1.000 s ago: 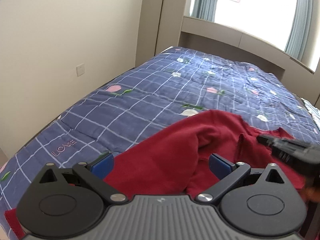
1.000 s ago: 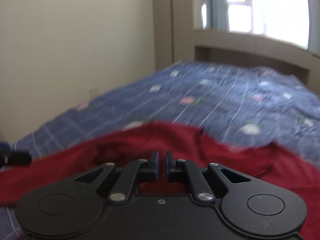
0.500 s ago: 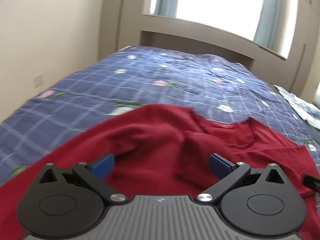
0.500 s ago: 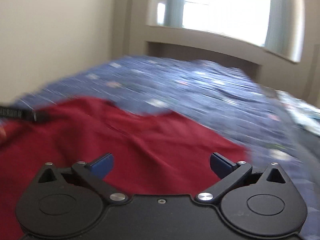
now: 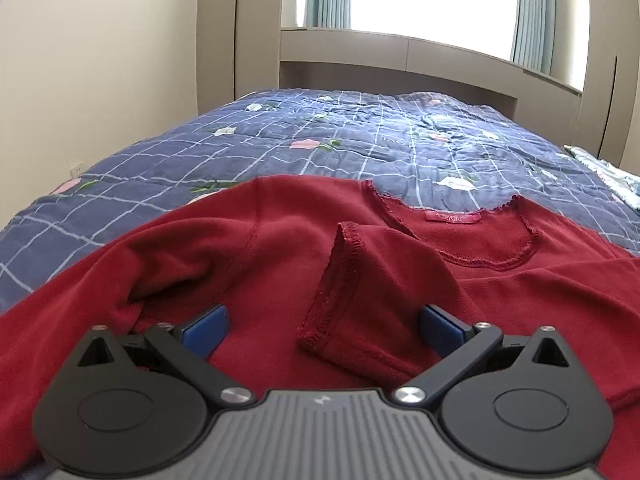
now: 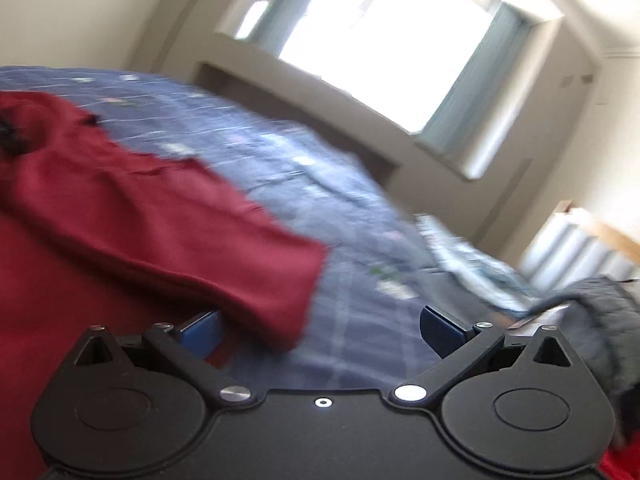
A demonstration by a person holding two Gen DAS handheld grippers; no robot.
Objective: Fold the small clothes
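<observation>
Red cotton fills the lower half of both views: the shirt [image 5: 280,264] lies spread on the blue checked bedspread [image 5: 360,136], neck opening [image 5: 460,236] pointing toward the window end, so I can work from the hem side. 1 sleeve [image 5: 360,292] is already laid inward over the chest, its stitched cuff [image 5: 332,280] running between my fingers, which I take as the first fold of the side.

My left gripper [image 5: 324,320] hangs low over that sleeve with its jaws spread wide and nothing pinched; the blue pads [image 5: 204,324] sit on either side of the cloth without pressing it.

My right gripper [image 6: 320,324] is also spread wide and holds nothing. It points at the other sleeve [image 6: 248,264], which lies out flat on the bedspread [image 6: 360,300]. That view is blurred, so I cannot tell whether a pad touches the cloth. I judge this sleeve needs folding inward next.
</observation>
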